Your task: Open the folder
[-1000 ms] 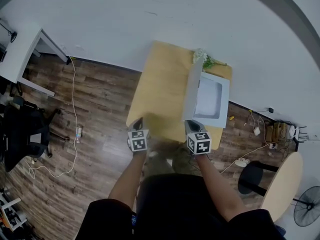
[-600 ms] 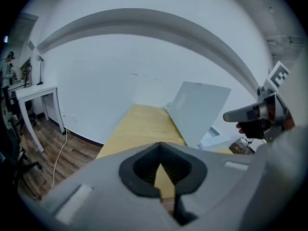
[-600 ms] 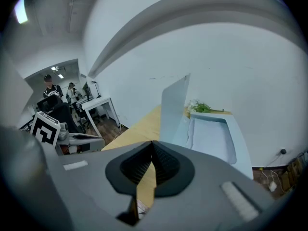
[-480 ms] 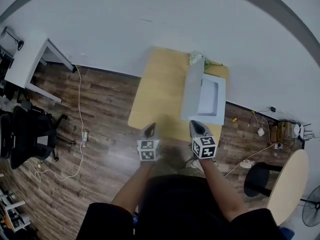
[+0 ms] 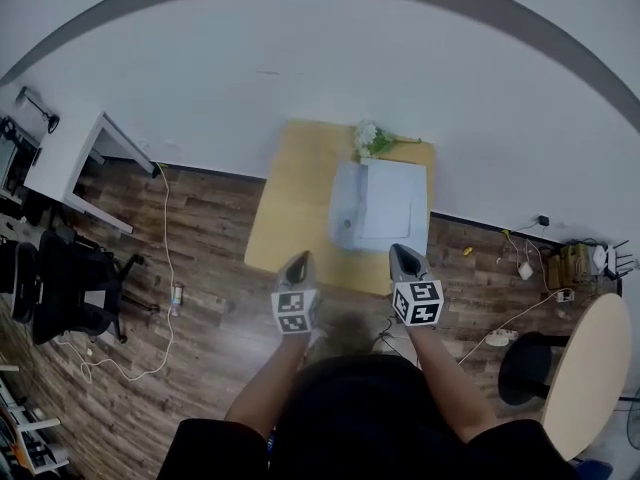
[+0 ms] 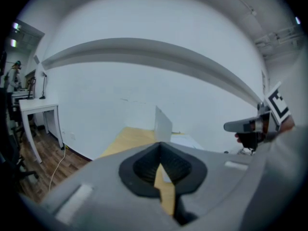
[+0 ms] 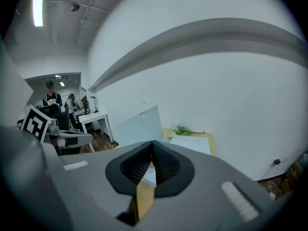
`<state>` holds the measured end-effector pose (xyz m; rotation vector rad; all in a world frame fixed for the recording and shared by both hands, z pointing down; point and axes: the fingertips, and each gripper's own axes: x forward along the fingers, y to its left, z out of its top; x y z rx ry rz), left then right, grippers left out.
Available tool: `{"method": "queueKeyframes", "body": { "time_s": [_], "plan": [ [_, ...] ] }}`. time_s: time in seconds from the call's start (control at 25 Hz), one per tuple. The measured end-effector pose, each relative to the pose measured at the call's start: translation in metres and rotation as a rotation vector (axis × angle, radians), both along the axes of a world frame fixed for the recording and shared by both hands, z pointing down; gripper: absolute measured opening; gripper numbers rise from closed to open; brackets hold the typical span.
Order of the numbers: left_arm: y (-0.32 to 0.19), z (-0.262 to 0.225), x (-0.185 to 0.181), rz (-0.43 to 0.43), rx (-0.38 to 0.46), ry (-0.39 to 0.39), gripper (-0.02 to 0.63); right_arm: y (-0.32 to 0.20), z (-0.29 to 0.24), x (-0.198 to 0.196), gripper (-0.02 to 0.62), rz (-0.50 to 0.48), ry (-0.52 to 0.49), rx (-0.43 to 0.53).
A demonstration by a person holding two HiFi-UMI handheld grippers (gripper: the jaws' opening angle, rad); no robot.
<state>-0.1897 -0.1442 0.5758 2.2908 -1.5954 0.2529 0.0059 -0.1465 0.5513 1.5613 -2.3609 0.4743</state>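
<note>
The wooden table (image 5: 295, 198) stands against the wall; the white folder (image 5: 390, 208) lies on its right half, cover (image 7: 139, 124) standing up at the left so the pages show (the opening looks done). Left gripper (image 5: 298, 260) and right gripper (image 5: 403, 252) hang short of the near edge — jaws pressed together, empty, with nothing left to hold.

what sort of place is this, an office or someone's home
Most likely an office or lab workspace: a white desk and a black office chair stand on the wood floor, a loose cable trails across it, and people stand by desks in the background.
</note>
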Motion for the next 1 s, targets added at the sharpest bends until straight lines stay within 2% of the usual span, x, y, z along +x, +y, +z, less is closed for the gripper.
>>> {"method": "queueKeyframes", "body": {
  "time_s": [0.2, 0.48, 1.0],
  "plan": [
    [0.002, -0.03, 0.031, 0.018, 0.069, -0.014, 0.002, 0.006, -0.015, 0.044, 0.002, 0.035, 0.025, 0.045],
    [0.002, -0.051, 0.057, 0.02, 0.114, -0.027, 0.002, 0.006, -0.025, 0.095, 0.002, 0.118, 0.042, 0.063],
    [0.004, -0.054, 0.083, -0.05, 0.13, -0.047, 0.002, 0.006, -0.036, 0.14, 0.002, 0.074, 0.022, 0.087]
  ]
}}
